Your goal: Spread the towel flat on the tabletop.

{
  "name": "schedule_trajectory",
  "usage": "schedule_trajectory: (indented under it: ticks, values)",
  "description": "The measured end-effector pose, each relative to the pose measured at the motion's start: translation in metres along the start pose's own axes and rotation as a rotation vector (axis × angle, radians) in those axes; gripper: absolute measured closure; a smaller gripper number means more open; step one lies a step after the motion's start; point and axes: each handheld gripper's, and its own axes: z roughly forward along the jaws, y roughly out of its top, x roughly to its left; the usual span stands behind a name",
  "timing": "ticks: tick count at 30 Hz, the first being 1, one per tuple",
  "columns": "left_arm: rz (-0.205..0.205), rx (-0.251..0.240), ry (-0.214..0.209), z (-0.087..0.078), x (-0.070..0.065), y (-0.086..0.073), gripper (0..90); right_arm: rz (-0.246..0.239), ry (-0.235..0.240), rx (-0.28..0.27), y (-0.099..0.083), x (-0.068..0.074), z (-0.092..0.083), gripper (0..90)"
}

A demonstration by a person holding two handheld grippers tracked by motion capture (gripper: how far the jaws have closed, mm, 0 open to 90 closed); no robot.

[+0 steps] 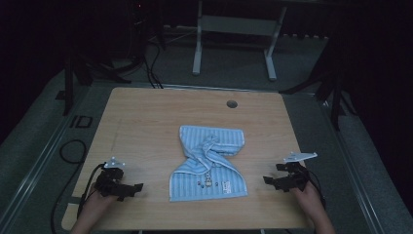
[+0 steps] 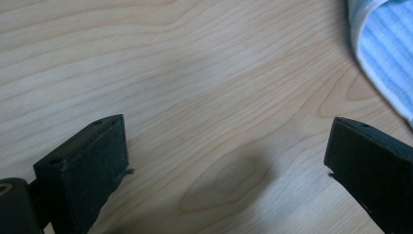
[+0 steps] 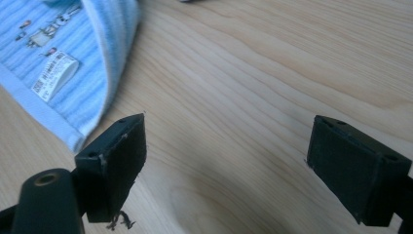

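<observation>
A blue striped towel (image 1: 208, 163) lies twisted at its middle near the centre of the wooden table (image 1: 146, 117). My left gripper (image 1: 130, 189) and right gripper (image 1: 271, 181) rest either side of it, both spread wide and empty. I judge I should grasp the near corners and pull outward to untwist it.

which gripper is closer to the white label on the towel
Right. The right gripper sits just off the towel's near right corner, where the white label is; the left gripper is across the towel, off its left edge.
</observation>
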Motion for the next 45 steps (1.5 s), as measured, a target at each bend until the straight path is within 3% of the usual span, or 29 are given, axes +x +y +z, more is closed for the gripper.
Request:
schedule_trajectory:
  ticks: [7, 9, 12, 15, 18, 19, 27, 31, 36, 39, 43, 45]
  values:
    - [0.046, -0.007, -0.013, 0.013, -0.018, 0.016, 2.0, -0.076, 0.022, 0.016, 0.017, 0.015, 0.015, 13.1]
    - [0.062, 0.012, -0.025, 0.018, -0.024, 0.02, 2.0, -0.097, 0.024, 0.025, 0.021, 0.019, 0.019, 13.4]
    - [0.086, 0.03, -0.045, 0.027, -0.034, 0.026, 2.0, -0.102, 0.064, 0.023, 0.027, 0.024, 0.024, 13.4]
    - [0.101, 0.034, -0.058, 0.033, -0.041, 0.032, 2.0, -0.143, 0.051, 0.026, 0.031, 0.032, 0.029, 13.1]
    - [0.102, 0.037, -0.063, 0.034, -0.042, 0.033, 2.1, -0.146, 0.062, 0.024, 0.033, 0.034, 0.031, 13.1]
    - [0.125, 0.054, -0.076, 0.042, -0.05, 0.039, 2.1, -0.156, 0.07, 0.029, 0.036, 0.037, 0.034, 13.1]
    - [0.189, 0.064, -0.103, 0.059, -0.073, 0.057, 2.1, -0.201, 0.086, 0.064, 0.047, 0.046, 0.046, 16.6]
    - [0.232, 0.073, -0.092, 0.065, -0.084, 0.064, 2.3, -0.214, 0.112, 0.073, 0.052, 0.049, 0.052, 20.7]
    - [0.258, 0.072, -0.137, 0.072, -0.098, 0.075, 4.4, -0.23, 0.128, 0.082, 0.059, 0.054, 0.06, 25.9]
    - [0.305, 0.061, -0.127, 0.077, -0.111, 0.08, 10.8, -0.247, 0.112, 0.079, 0.064, 0.059, 0.062, 34.2]
    - [0.333, 0.056, -0.126, 0.081, -0.12, 0.085, 14.2, -0.288, 0.097, 0.068, 0.072, 0.065, 0.065, 41.9]
    - [0.345, 0.042, -0.117, 0.082, -0.126, 0.09, 21.2, -0.309, 0.1, 0.068, 0.079, 0.071, 0.069, 43.4]
